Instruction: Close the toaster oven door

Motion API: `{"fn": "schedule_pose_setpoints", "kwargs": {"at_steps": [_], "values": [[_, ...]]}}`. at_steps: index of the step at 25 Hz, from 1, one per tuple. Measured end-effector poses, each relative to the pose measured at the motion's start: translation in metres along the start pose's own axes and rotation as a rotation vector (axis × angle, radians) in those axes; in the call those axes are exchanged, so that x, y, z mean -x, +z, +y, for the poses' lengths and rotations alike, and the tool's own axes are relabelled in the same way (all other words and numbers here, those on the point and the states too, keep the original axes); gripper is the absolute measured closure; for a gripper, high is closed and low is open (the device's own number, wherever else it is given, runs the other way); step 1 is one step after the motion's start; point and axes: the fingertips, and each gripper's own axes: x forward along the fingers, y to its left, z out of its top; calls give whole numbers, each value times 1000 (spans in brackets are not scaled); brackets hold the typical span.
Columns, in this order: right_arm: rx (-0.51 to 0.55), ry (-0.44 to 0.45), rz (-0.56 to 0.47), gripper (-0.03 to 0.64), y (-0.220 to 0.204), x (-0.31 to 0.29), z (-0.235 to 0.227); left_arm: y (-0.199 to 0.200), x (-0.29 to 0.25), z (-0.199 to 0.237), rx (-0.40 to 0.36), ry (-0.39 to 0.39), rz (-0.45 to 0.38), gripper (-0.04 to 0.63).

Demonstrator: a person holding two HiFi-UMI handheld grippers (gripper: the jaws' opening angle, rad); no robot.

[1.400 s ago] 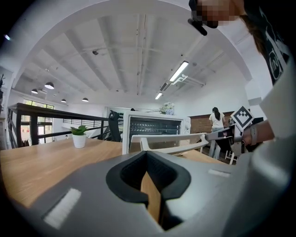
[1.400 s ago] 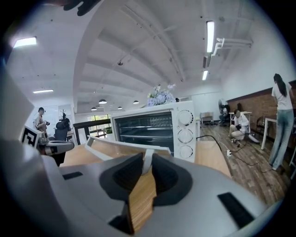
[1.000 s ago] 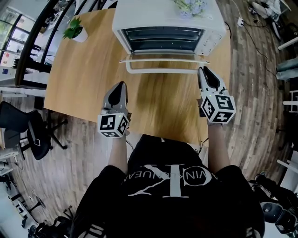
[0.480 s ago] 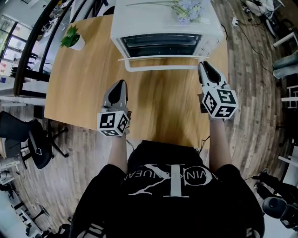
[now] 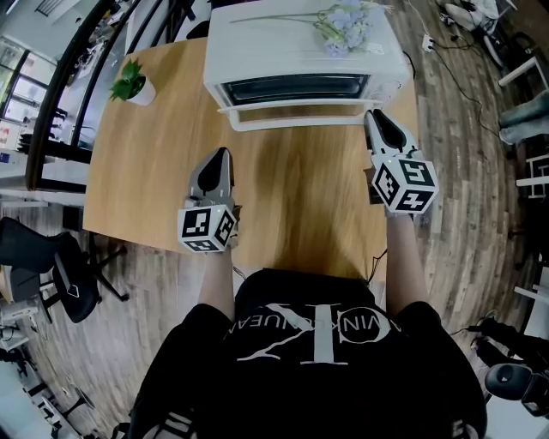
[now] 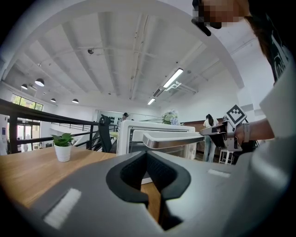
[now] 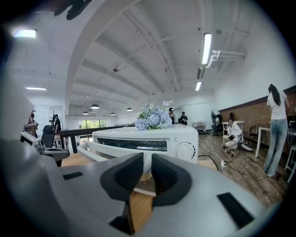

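Note:
The white toaster oven (image 5: pixel 300 43) stands at the far edge of the wooden table (image 5: pixel 146 171). Its glass door (image 5: pixel 296 105) hangs partly open, tilted up, with the long handle (image 5: pixel 296 122) toward me. My right gripper (image 5: pixel 375 120) is shut, with nothing in it, and its tip rests at the handle's right end. The left gripper view shows that tip (image 6: pixel 210 132) meeting the handle (image 6: pixel 171 139). My left gripper (image 5: pixel 222 159) hovers over mid table, shut and empty, well short of the oven. In the right gripper view the oven (image 7: pixel 180 139) fills the middle.
A bunch of pale blue flowers (image 5: pixel 347 15) lies on top of the oven. A small potted plant (image 5: pixel 131 81) stands at the table's far left corner. An office chair (image 5: pixel 51 257) is on the floor to the left. People stand in the background room.
The oven door has swung up from lying flat to partly raised. My right gripper has moved forward and up with the handle's right end. The left gripper has held its place.

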Motion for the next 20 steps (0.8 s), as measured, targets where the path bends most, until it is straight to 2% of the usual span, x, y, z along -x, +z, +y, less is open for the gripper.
{"fn": "schedule_pose_setpoints", "kwargs": {"at_steps": [20], "values": [[15, -20, -35, 558, 22, -31, -12, 11, -21, 5, 17, -18, -8, 584]]}}
